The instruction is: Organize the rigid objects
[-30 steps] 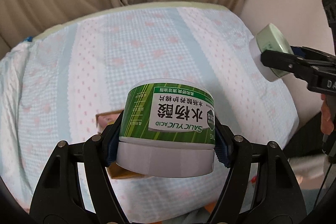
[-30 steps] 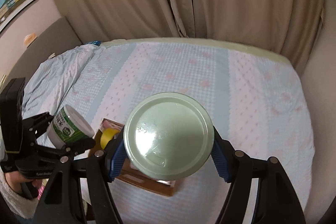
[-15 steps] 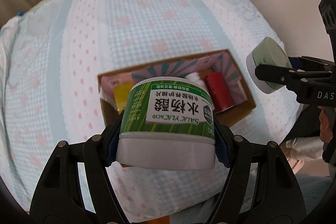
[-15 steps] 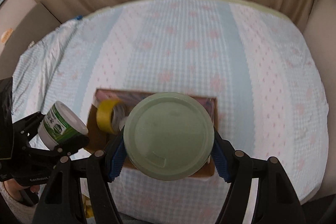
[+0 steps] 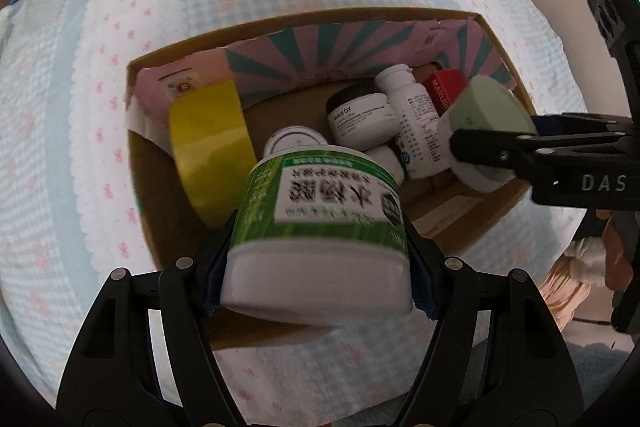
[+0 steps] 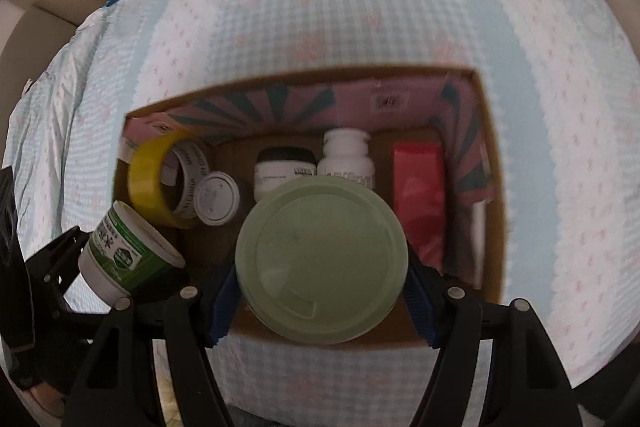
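Left wrist: left gripper (image 5: 318, 259) pinches green-label jar (image 5: 320, 219) over cardboard box (image 5: 500, 43) w/ yellow tape roll (image 5: 208, 147), white bottle (image 5: 416, 123), dark-lidded jar (image 5: 360, 115).
Right wrist: right gripper (image 6: 320, 287) clamps pale-green-lidded jar (image 6: 320, 259) above box; red item (image 6: 418, 199), prob. a carton, inside.

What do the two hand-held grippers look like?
Both are black plastic. The left hand-held gripper and right hand-held gripper have ribbed arms with silver rivets and blue finger pads. White letters "DAS" mark the right one's side.
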`<move>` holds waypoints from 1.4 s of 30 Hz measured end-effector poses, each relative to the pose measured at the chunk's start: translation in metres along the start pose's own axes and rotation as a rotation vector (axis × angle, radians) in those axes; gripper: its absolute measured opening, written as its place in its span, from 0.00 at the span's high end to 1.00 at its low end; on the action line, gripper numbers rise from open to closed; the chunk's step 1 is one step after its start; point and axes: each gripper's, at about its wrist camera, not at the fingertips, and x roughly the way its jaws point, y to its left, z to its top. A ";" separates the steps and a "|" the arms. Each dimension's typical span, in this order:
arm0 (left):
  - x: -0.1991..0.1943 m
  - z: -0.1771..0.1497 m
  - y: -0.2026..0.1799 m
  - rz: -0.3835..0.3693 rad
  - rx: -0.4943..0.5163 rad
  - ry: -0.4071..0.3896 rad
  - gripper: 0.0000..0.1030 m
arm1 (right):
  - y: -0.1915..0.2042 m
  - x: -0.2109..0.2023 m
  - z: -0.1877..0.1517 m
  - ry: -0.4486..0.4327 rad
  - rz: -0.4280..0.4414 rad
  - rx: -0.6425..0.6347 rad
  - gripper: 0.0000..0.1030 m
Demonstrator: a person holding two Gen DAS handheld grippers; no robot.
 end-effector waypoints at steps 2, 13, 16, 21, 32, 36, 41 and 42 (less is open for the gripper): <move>0.003 0.002 -0.001 -0.001 0.008 0.000 0.33 | -0.002 0.009 -0.003 0.012 0.010 0.026 0.35; -0.011 0.016 -0.012 -0.017 0.031 -0.014 0.00 | -0.017 0.001 -0.002 -0.026 0.103 0.172 0.00; -0.014 0.015 -0.010 -0.010 0.018 -0.012 0.00 | -0.020 -0.007 -0.002 -0.040 0.084 0.177 0.00; -0.020 0.010 -0.013 0.009 -0.012 -0.018 0.00 | -0.026 -0.007 -0.006 -0.032 0.055 0.168 0.00; -0.065 0.005 -0.034 0.098 -0.151 -0.072 0.00 | -0.034 -0.031 -0.003 -0.023 0.110 0.098 0.00; -0.113 0.017 -0.065 0.146 -0.155 -0.143 0.00 | -0.042 -0.077 -0.003 -0.072 0.107 0.056 0.00; -0.200 0.037 -0.106 0.207 -0.198 -0.306 0.00 | -0.050 -0.170 -0.002 -0.203 0.053 -0.050 0.00; -0.218 0.040 -0.115 0.216 -0.202 -0.349 0.00 | -0.052 -0.195 -0.003 -0.247 0.043 -0.070 0.00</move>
